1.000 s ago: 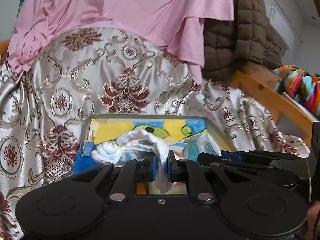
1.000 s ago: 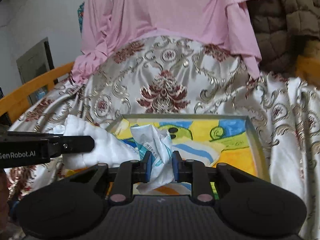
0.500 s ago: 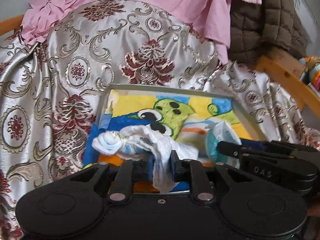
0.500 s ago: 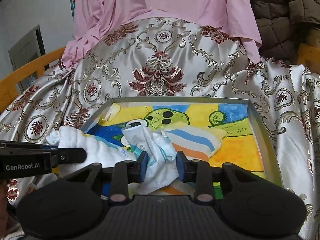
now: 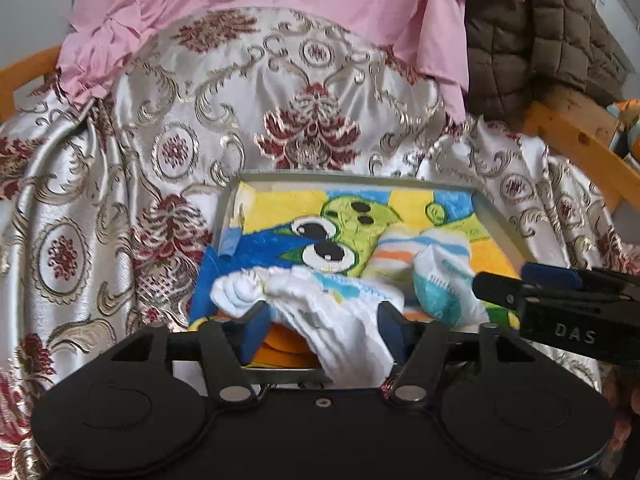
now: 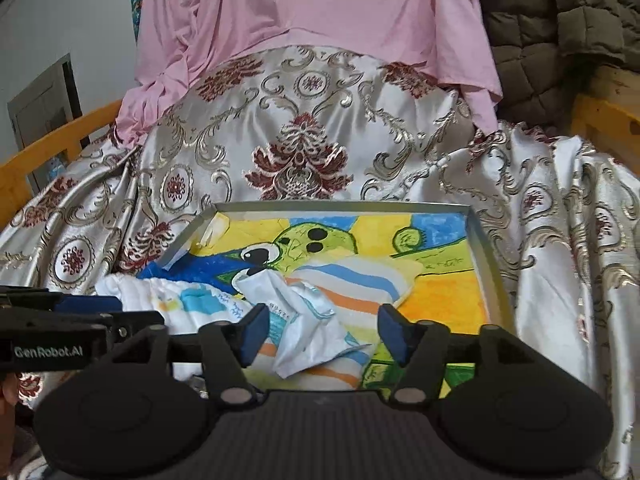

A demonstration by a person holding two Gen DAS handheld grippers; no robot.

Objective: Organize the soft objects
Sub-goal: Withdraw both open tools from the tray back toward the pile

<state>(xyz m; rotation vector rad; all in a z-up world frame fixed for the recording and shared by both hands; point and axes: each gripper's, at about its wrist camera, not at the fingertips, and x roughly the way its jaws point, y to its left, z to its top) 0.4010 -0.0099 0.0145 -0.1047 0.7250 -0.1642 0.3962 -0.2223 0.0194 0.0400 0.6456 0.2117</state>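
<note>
A metal tray [image 5: 496, 228] [image 6: 486, 264] with a cartoon picture on its floor lies on the brocade cloth. A white cloth with blue print [image 5: 320, 304] [image 6: 176, 300] lies at its near left, between the open jaws of my left gripper [image 5: 324, 326]. A white and teal tissue pack [image 6: 304, 320] [image 5: 440, 292] lies on a striped towel [image 6: 360, 284] [image 5: 404, 248], between the open jaws of my right gripper [image 6: 322, 328]. Neither gripper grips anything. Each gripper shows side-on in the other's view, the right one [image 5: 560, 304] and the left one [image 6: 76, 320].
A silver and red brocade cloth [image 6: 304, 128] covers the bed, with a pink garment [image 6: 312, 12] draped behind and a brown quilted blanket [image 6: 568, 28] at the back right. Orange wooden rails stand at the left [image 6: 44, 148] and right [image 5: 576, 140].
Both grippers lowered their items into the tray and opened. The white cloth and the tissue pack now lie released on the tray.
</note>
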